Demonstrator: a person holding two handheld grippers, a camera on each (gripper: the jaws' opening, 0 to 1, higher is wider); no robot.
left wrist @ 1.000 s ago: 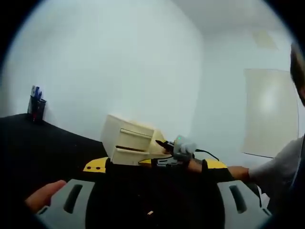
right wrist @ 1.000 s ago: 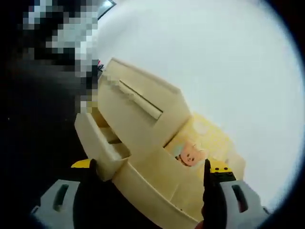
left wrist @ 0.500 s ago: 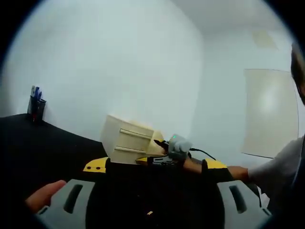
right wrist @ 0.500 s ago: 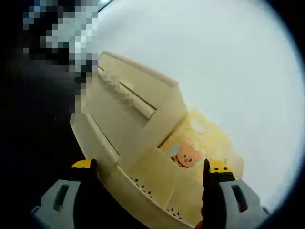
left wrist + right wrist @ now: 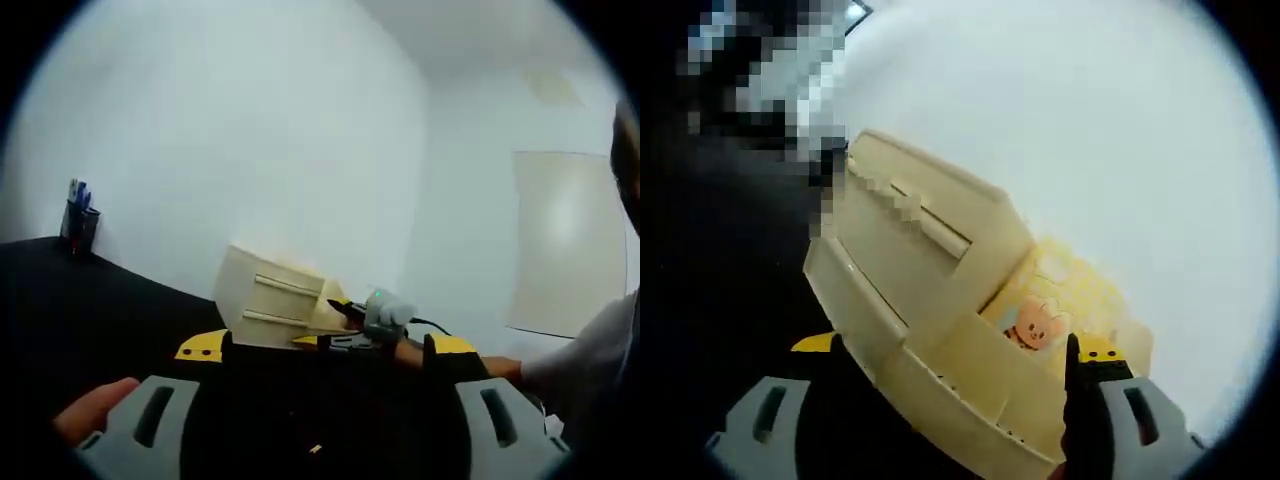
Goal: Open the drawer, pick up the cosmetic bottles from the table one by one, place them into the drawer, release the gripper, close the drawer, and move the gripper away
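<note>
Closing step judged in hand: the drawer [image 5: 890, 330] of the cream cabinet [image 5: 275, 305] is seen nearly flush. Right gripper [image 5: 950, 420] jaws are held spread at 6 o'clock against the drawer front; left gripper [image 5: 315, 400] jaws are also spread, empty. Next, withdrawal is called for.

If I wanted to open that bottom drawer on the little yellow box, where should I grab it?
Probably the long bar handle across the lower drawer's front on the cream drawer box. It stands out as a ridge, so jaws could pinch it top and bottom. Come straight at the front face, where the right gripper is now, jaws apart.
</note>
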